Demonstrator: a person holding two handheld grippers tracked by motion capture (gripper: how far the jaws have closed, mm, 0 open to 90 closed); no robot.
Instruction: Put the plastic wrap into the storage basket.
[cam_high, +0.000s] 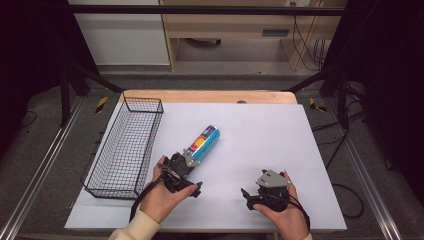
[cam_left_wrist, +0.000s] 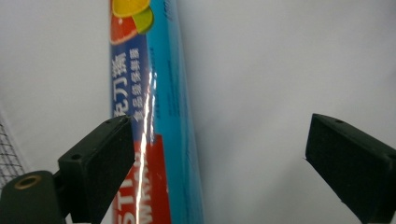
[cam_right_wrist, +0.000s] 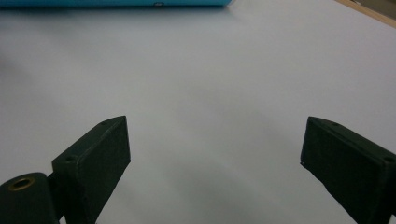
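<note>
The blue roll of cling wrap (cam_high: 204, 142) lies flat on the white desk (cam_high: 260, 135), just to the right of the wire basket (cam_high: 125, 145), its long axis slanting away from me and to the right. Its near end sits at my left tool (cam_high: 184, 167). In the left gripper view the roll (cam_left_wrist: 154, 116) runs up between the jaws, close against the left jaw and well apart from the right one. My left tool (cam_left_wrist: 219, 154) stands wide and grips nothing yet.

My right tool (cam_high: 267, 192) rests low on the desk, well to the right of the roll and nearer to me. In the right gripper view its jaws are spread wide over bare white surface (cam_right_wrist: 210, 93), and the roll (cam_right_wrist: 116, 3) shows as a blue strip along the top edge. My right tool (cam_right_wrist: 215, 154) carries nothing.

Judgement: the step in hand is the approach to a grasp with the left tool; the pick-up itself is not yet made. The basket beside the roll is the likely destination.

Next move calls for: shifting the left tool sideways so the roll sits midway between the jaws, then closing squarely across its round body. An off-centre close could roll or push it across the smooth desk.
</note>
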